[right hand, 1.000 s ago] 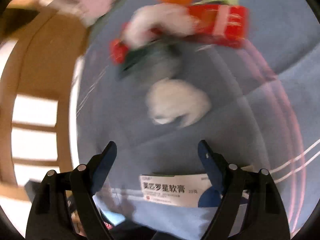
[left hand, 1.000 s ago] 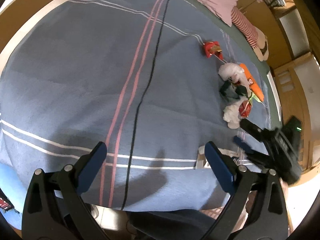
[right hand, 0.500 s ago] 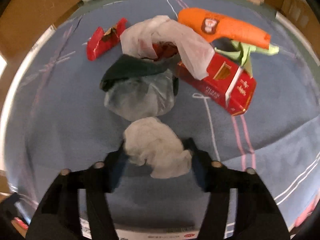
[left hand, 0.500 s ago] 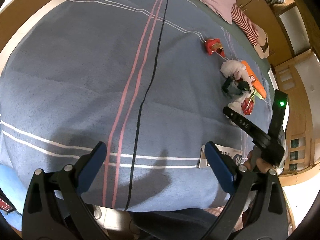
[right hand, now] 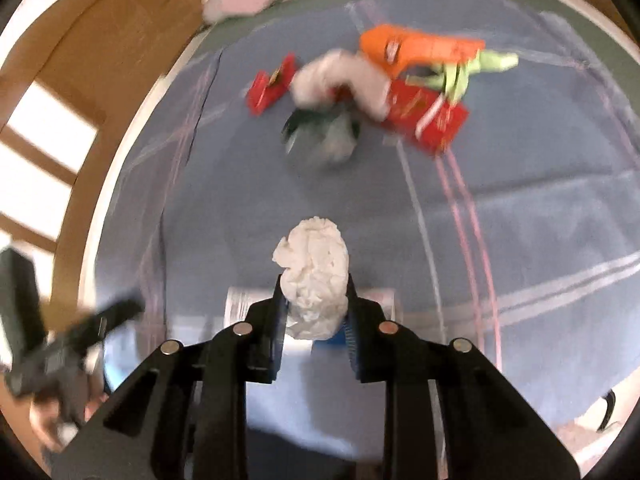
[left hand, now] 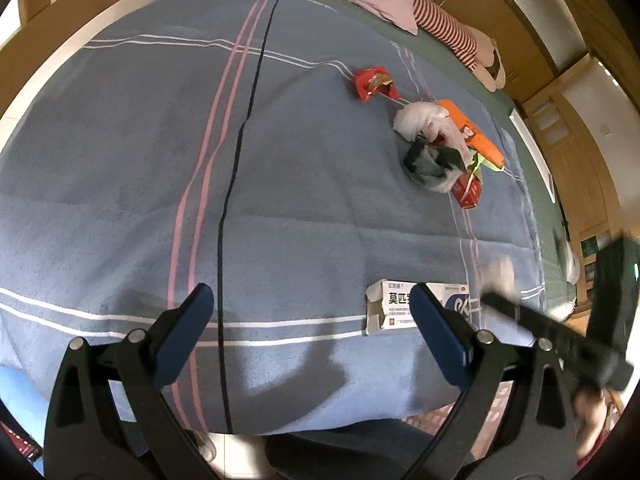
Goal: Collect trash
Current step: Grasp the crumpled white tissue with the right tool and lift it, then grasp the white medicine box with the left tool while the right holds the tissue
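medicine box (left hand: 400,310) half behind claw finger, trash pile (right hand: 360,92) motion-blurred

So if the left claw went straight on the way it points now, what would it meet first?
Probably only the blue striped blanket: the open left claw points at bare fabric. The white medicine box lies just right of its line, partly behind the right finger, and the trash pile is farther off right. Depth is unclear.

Bed (left hand: 120,168): litter (left hand: 436,152), box (left hand: 394,310)
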`<state>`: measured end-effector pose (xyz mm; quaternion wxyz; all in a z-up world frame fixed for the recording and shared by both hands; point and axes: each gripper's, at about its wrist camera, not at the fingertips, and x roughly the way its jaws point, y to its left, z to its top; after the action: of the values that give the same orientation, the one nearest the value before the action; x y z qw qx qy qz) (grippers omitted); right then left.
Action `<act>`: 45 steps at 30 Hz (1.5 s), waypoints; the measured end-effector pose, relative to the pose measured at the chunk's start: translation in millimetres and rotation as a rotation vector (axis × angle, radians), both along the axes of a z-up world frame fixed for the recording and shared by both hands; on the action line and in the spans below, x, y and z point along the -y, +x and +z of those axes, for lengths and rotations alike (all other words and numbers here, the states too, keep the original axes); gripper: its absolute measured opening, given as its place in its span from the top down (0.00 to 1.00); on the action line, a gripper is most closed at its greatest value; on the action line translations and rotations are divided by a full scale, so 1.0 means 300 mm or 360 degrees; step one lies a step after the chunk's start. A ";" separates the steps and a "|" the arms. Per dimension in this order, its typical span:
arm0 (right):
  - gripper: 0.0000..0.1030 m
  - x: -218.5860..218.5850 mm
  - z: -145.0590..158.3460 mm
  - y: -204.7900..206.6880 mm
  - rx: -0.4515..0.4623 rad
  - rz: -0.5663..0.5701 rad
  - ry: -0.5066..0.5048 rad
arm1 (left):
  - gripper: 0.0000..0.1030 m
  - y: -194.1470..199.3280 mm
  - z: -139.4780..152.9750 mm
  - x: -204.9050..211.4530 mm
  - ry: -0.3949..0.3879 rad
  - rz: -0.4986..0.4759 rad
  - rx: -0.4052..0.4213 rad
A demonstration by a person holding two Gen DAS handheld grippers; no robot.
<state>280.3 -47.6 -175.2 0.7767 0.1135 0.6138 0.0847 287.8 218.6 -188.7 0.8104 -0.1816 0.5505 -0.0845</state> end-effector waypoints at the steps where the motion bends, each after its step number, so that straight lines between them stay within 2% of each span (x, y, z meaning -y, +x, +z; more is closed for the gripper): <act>1: 0.74 -0.009 0.004 -0.012 -0.0034 0.0024 0.0006 | 0.05 0.002 -0.002 -0.003 0.0001 0.0001 -0.0003; 5: 0.74 -0.031 -0.047 -0.097 -0.0199 0.0092 -0.0011 | 0.05 0.000 -0.007 -0.013 0.0009 0.0015 -0.0010; 9: 0.74 -0.017 -0.116 -0.119 -0.0275 0.0091 -0.0260 | 0.05 -0.006 -0.002 -0.023 0.0004 0.0018 0.0002; 13: 0.74 0.014 -0.143 -0.103 -0.0249 0.0004 -0.0360 | 0.05 -0.009 0.002 -0.030 -0.0006 0.0016 0.0013; 18: 0.74 -0.045 -0.140 -0.019 -0.0119 -0.0004 -0.0475 | 0.05 -0.011 0.011 -0.036 -0.0021 0.0020 0.0026; 23: 0.74 -0.158 -0.154 0.065 -0.0022 0.0041 -0.0385 | 0.05 -0.013 0.015 -0.070 -0.0041 0.0075 0.0025; 26: 0.74 -0.248 -0.151 0.079 0.0011 0.0195 -0.0368 | 0.05 -0.012 0.008 -0.119 -0.0024 0.0177 -0.0017; 28: 0.74 -0.229 -0.126 0.085 0.0030 0.0236 -0.0298 | 0.05 -0.010 -0.001 -0.170 -0.0061 0.0275 -0.0051; 30: 0.74 -0.199 -0.069 0.061 0.0073 0.0153 -0.0293 | 0.05 -0.011 -0.006 -0.203 -0.0145 0.0328 -0.0066; 32: 0.74 -0.152 -0.004 0.027 0.0137 0.0029 -0.0239 | 0.05 -0.009 -0.005 -0.201 -0.0173 0.0321 -0.0060; 35: 0.74 -0.114 0.075 -0.056 0.0250 -0.0086 -0.0172 | 0.05 0.002 -0.009 -0.135 -0.0166 0.0198 -0.0060; 38: 0.74 -0.085 0.130 -0.176 0.0376 -0.0161 -0.0221 | 0.05 0.020 -0.026 -0.058 -0.0168 0.0071 -0.0078; 40: 0.74 -0.087 0.172 -0.233 0.0504 -0.0300 -0.0271 | 0.05 0.032 -0.036 -0.001 -0.0137 0.0022 -0.0074; 43: 0.74 -0.077 0.201 -0.318 0.0670 -0.0478 -0.0337 | 0.05 0.050 -0.036 0.080 -0.0092 -0.0059 -0.0050; 45: 0.74 -0.046 0.200 -0.346 0.0715 -0.0536 -0.0342 | 0.05 0.064 -0.031 0.140 -0.0073 -0.0129 -0.0030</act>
<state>176.6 -33.9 -115.3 0.9037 0.1092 0.4045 -0.0878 306.9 176.6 -197.9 0.7968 -0.1786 0.5629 -0.1281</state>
